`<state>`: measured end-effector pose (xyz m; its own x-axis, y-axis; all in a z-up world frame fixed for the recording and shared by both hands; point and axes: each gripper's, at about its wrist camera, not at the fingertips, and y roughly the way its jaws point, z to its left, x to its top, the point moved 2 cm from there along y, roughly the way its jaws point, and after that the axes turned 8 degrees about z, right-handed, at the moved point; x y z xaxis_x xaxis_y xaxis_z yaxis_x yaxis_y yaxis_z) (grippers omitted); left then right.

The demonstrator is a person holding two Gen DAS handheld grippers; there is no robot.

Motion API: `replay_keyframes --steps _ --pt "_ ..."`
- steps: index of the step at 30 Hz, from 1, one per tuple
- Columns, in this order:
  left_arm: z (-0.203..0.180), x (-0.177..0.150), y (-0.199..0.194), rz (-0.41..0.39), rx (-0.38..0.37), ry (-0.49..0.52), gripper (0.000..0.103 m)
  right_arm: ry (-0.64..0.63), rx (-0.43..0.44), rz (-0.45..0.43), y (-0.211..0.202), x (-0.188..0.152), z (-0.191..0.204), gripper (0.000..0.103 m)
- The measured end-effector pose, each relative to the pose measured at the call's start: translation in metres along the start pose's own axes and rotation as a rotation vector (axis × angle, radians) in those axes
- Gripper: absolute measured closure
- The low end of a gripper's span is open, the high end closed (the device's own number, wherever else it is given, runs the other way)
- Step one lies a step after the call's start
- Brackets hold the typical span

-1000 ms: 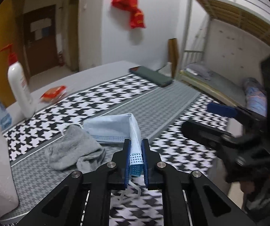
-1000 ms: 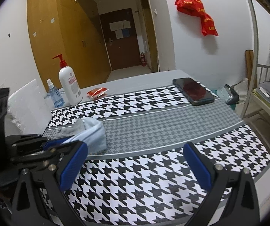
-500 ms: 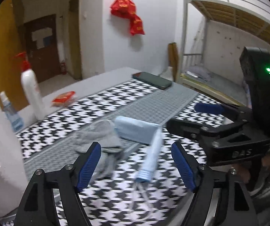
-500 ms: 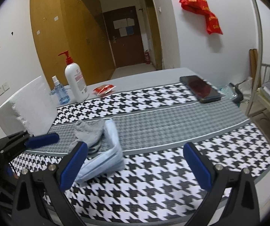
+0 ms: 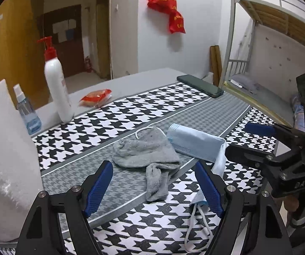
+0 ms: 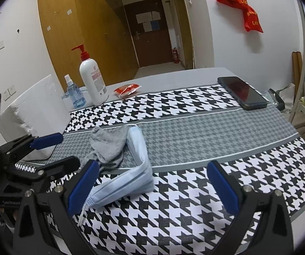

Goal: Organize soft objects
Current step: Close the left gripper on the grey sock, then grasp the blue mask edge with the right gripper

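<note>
Listing our left gripper [image 5: 154,188] and right gripper [image 6: 152,186] both released and empty, we note the blue face mask [image 6: 138,170] half-folded beside the grey sock [image 5: 146,150] on the houndstooth cloth [image 6: 205,106], liable to spring open or snag by its ear loop.

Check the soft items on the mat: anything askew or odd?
Yes. The blue face mask is bent over on itself, half-folded, one end propped on the grey sock, an ear loop trailing. The sock is crumpled, not flat. Both grippers are open and hold nothing.
</note>
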<state>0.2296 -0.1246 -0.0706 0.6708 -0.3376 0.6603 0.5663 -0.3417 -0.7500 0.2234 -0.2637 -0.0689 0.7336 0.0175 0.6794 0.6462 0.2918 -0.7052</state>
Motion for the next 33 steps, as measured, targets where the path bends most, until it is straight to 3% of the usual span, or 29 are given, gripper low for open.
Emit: replay_keyframes --steps 4,9,17,22,30,33 --pt "0.001 0.004 0.009 0.027 -0.034 -0.006 0.023 0.003 0.011 0.016 0.005 -0.001 -0.001 0.001" --pt "0.003 0.007 0.019 0.041 -0.016 -0.009 0.023 -0.022 0.007 0.036 0.011 -0.001 0.002 0.006" --pt "-0.008 0.011 0.035 0.081 -0.026 0.059 0.026 -0.032 -0.007 0.047 0.015 -0.001 0.001 0.008" --pt "-0.003 0.011 0.05 0.133 0.0 0.055 0.052 -0.041 -0.002 0.042 0.016 0.0 0.002 0.008" --pt "0.004 0.008 0.058 0.159 0.011 0.041 0.078 -0.063 0.01 0.063 0.024 0.002 0.008 0.008" --pt "0.01 0.008 0.056 0.151 -0.015 0.009 0.081 -0.079 0.008 0.078 0.029 0.004 0.014 0.008"
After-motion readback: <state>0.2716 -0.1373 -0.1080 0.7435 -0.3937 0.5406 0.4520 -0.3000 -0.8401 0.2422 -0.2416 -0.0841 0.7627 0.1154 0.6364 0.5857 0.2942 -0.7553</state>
